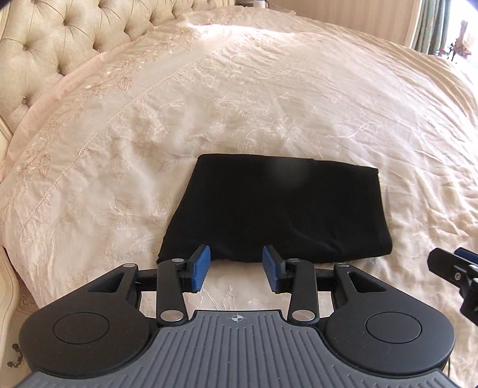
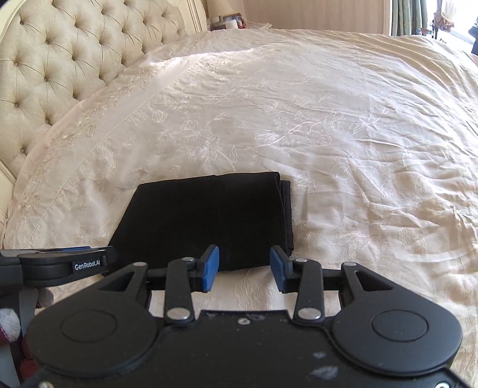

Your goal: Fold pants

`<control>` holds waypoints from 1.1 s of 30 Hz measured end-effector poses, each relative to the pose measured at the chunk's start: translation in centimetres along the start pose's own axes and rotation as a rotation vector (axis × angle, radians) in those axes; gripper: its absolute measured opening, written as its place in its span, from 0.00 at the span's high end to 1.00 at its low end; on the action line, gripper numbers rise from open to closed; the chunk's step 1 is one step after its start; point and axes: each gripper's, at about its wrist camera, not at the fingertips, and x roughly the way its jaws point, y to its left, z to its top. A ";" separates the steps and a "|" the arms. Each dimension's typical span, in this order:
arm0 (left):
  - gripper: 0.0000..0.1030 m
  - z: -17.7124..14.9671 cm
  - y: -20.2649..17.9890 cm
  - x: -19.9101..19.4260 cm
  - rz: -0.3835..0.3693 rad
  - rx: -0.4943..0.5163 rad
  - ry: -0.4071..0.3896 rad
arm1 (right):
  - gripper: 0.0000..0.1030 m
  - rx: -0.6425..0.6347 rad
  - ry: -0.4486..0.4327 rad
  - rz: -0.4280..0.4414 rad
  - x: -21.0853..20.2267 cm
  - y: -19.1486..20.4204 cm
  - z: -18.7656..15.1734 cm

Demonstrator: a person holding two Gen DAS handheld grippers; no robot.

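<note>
The black pants point(image 1: 274, 209) lie folded into a compact rectangle on the cream bedspread point(image 1: 269, 104). They also show in the right wrist view point(image 2: 203, 221), with stacked layers at their right edge. My left gripper point(image 1: 236, 259) is open and empty, just short of the pants' near edge. My right gripper point(image 2: 244, 262) is open and empty, at the near edge toward the right corner. The right gripper shows at the left wrist view's right edge point(image 1: 457, 268). The left gripper shows side-on at the right wrist view's left point(image 2: 65, 262).
A tufted cream headboard point(image 1: 44, 53) runs along the left, also in the right wrist view point(image 2: 74, 59). Small items sit on a nightstand point(image 2: 227, 22) beyond the bed. Curtains and a window point(image 1: 445, 32) are at the far right.
</note>
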 end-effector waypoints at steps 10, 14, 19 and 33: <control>0.52 -1.2 -1.4 -4.1 0.036 0.039 -0.096 | 0.58 0.003 -0.086 0.003 -4.8 0.7 -2.8; 0.48 -1.5 -1.5 -5.0 0.042 0.036 -0.122 | 0.57 0.005 -0.075 0.023 -5.8 0.7 -3.2; 0.48 -2.2 -1.6 -5.7 -0.004 0.035 -0.085 | 0.57 -0.014 -0.057 0.021 -6.7 0.7 -3.8; 0.48 -4.8 -2.5 -7.0 0.011 0.050 -0.038 | 0.57 -0.017 -0.076 0.025 -8.9 0.1 -5.3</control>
